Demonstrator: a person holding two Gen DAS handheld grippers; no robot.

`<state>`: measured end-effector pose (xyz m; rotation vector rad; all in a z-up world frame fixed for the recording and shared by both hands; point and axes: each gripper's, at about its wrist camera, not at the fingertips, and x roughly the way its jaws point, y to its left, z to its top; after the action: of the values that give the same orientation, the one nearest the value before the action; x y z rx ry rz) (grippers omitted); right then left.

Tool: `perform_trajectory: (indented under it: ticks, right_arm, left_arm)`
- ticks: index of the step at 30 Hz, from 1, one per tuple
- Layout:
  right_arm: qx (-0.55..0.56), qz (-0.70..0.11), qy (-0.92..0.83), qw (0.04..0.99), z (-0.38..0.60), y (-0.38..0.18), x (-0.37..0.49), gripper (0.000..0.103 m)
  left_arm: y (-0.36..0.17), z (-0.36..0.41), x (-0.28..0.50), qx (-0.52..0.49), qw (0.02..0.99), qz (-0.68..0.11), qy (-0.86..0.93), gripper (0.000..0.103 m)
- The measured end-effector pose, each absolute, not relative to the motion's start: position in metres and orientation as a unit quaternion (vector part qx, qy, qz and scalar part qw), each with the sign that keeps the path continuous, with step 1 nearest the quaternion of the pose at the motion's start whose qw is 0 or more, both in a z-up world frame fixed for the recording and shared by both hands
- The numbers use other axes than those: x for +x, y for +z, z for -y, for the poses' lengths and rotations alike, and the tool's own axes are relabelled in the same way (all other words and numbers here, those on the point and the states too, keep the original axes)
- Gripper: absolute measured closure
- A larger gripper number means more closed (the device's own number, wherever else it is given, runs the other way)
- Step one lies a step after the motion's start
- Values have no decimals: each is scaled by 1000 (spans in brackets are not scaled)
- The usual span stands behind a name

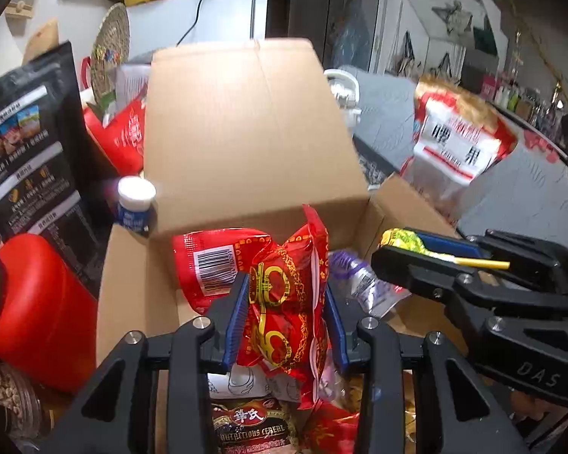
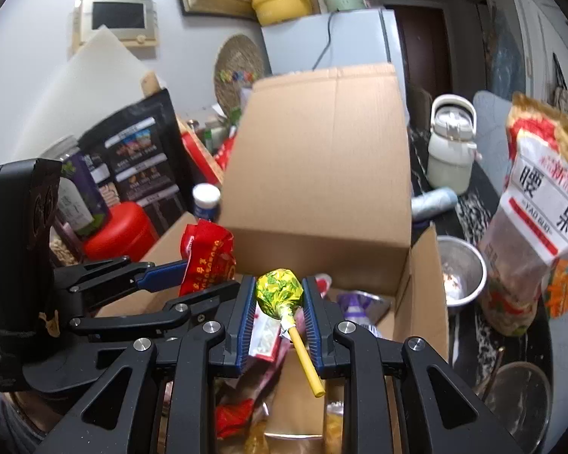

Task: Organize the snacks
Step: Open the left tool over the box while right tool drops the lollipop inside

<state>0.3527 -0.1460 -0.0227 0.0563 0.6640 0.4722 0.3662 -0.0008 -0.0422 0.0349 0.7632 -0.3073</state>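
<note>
My left gripper [image 1: 286, 295] is shut on a red foil snack packet [image 1: 284, 299] with gold print, held upright over the open cardboard box [image 1: 246, 132]. In the right wrist view the same left gripper [image 2: 185, 268] shows at left with the red packet [image 2: 208, 257]. My right gripper [image 2: 279, 293] is shut on a lollipop [image 2: 278, 291] in yellow-green wrapper, its yellow stick pointing down toward me. The left wrist view shows the right gripper [image 1: 412, 249] beside the box's right flap, with the lollipop [image 1: 407, 242]. Several snack bags lie inside the box.
A black pouch [image 1: 30, 143], a red container [image 1: 41, 310] and a small white-capped bottle [image 1: 134, 204] stand left of the box. On the right are a cashew bag [image 2: 537, 196], a steel bowl [image 2: 462, 272] and a white kettle [image 2: 452, 143].
</note>
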Motion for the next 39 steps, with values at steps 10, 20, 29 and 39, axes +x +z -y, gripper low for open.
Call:
perform_trajectory:
  ticks: [10,20,29,39]
  right_arm:
    - [23,-360,221,906,140,-42,366,79]
    - [32,-389,213,896,140,-53,374,78]
    - [33,-437,200,876,144,-72,385,78]
    - [-7,-416,184,891,141,-52,371,47]
  left_arm:
    - [-65,7,379,38,900,-414,-134,66]
    - [-76,17,388,62,890,-440,-102,66]
    - [-92,11,407,39,867,-491,-78,65]
    - [-87,17,402,54,869,-488,-57,61]
